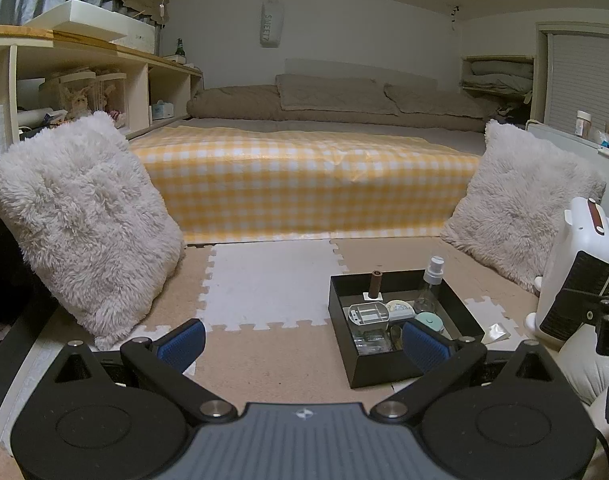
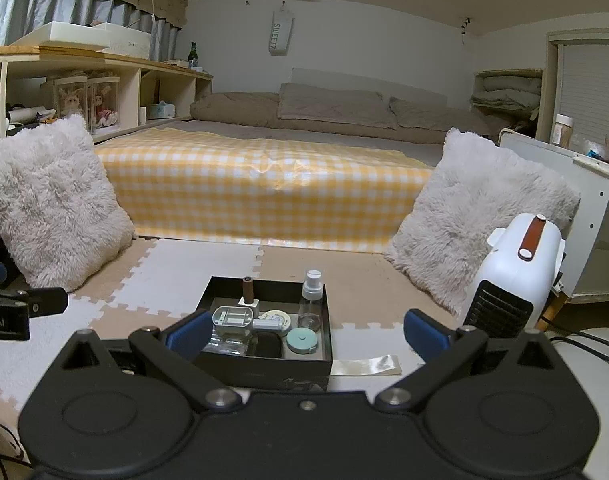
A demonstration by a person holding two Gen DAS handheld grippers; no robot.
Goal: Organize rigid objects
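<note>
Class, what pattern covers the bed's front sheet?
Yellow-and-white gingham check on the bed sheet, clearest in the right wrist view.

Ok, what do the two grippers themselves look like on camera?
Both match: the left gripper and right gripper have black linkage arms with silver pivot pins, round black housings, and fingers with ribbed blue pads. The left has a ribbed grey centre plate; the right's is black.

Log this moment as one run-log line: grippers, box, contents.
left gripper: open, empty | right gripper: open, empty | black box: on foam mat, holds spray bottle, teal round case, other small items | phase: no grasp
</note>
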